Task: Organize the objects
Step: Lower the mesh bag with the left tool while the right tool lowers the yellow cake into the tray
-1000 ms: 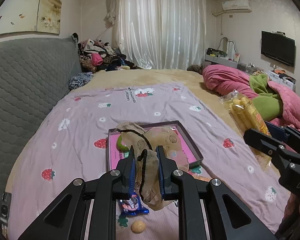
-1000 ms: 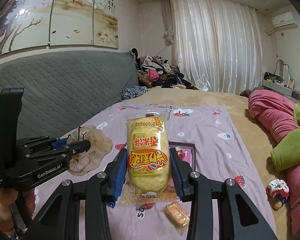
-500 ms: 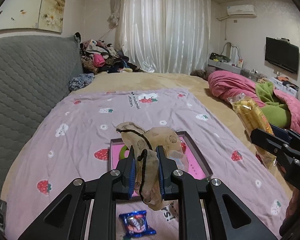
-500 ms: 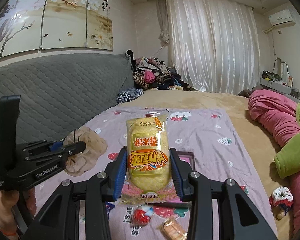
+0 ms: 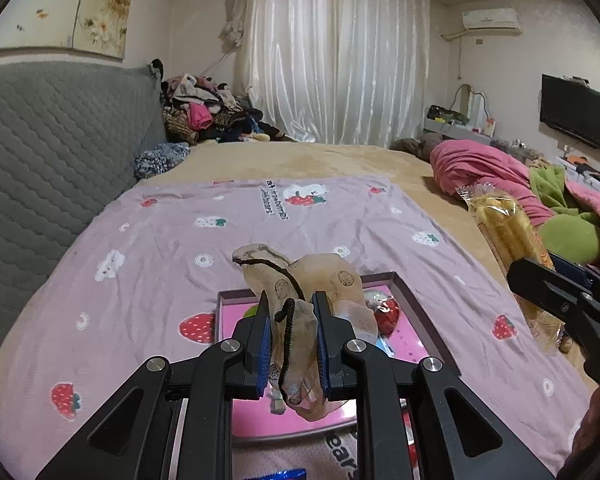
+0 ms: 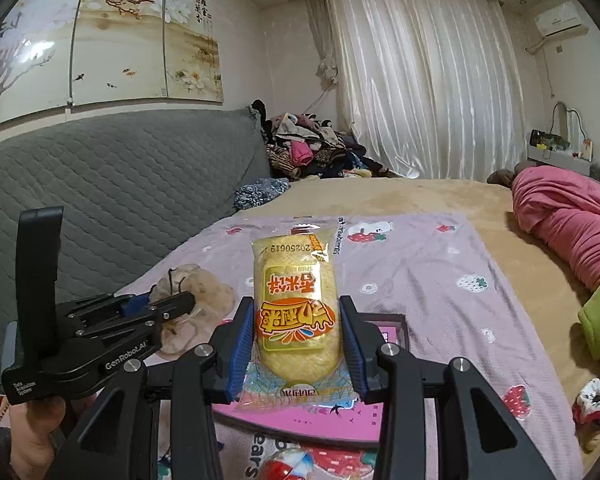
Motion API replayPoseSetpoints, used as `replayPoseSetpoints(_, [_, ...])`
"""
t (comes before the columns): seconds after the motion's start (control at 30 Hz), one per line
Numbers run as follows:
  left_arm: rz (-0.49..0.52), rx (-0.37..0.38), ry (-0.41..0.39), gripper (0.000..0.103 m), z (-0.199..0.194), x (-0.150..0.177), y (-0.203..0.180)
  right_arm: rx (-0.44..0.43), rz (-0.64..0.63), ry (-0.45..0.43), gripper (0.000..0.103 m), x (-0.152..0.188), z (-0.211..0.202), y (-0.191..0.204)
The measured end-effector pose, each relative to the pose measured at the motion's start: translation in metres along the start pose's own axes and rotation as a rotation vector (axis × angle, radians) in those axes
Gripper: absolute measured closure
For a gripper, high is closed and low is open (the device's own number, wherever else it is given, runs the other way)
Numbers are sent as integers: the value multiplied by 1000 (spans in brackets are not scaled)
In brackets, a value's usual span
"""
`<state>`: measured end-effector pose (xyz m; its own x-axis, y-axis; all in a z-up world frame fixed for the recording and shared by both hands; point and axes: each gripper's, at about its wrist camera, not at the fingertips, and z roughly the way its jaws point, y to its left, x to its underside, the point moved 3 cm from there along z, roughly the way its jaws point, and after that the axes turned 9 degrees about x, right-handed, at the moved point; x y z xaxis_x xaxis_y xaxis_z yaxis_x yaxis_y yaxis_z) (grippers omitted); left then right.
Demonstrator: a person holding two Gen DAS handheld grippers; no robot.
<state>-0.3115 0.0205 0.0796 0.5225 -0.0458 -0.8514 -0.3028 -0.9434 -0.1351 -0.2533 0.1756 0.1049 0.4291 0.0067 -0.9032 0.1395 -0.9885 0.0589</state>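
Note:
My left gripper (image 5: 291,320) is shut on a sheer beige stocking (image 5: 300,276) with a black band, held above a pink tray (image 5: 412,340) on the bed. The tray holds a red wrapped snack (image 5: 388,310) and a green item. My right gripper (image 6: 298,320) is shut on a yellow snack packet (image 6: 294,300), held above the same pink tray (image 6: 384,412). The packet also shows in the left wrist view (image 5: 508,248), and the stocking in the right wrist view (image 6: 204,292).
A lilac strawberry-print sheet (image 5: 180,248) covers the bed. A grey quilted headboard (image 5: 52,152) runs along the left. A clothes pile (image 5: 204,112) lies at the back. Pink and green bedding (image 5: 540,188) lies at the right. A red-white scrunchie (image 6: 594,400) and loose snacks (image 6: 288,464) lie near.
Both grippers have risen and moved forward over the tray with their loads still held. The loose snacks in front have slid down toward the bottom edge of both views.

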Motion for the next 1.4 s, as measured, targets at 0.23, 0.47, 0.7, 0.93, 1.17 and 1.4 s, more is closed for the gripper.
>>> replayPoseSetpoints(0.23, [-16, 12, 11, 84, 33, 10, 11, -2, 18, 5, 62, 1, 36, 1])
replayPoseSetpoints(0.47, [-32, 14, 7, 84, 58, 34, 22, -3, 18, 18, 62, 26, 56, -4])
replayPoseSetpoints(0.7, [-59, 24, 64, 85, 84, 50, 38, 26, -3, 84, 62, 46, 87, -9])
replayPoseSetpoints(0.93, [-66, 18, 104, 84, 98, 61, 48, 26, -25, 153, 62, 62, 109, -7])
replayPoseSetpoints(1.17, [-81, 21, 144, 84, 107, 69, 51, 49, -51, 213, 62, 75, 123, -8])
replayPoseSetpoints(1.4, [-91, 16, 193, 84, 115, 76, 53, 89, -100, 313, 62, 93, 145, -10])
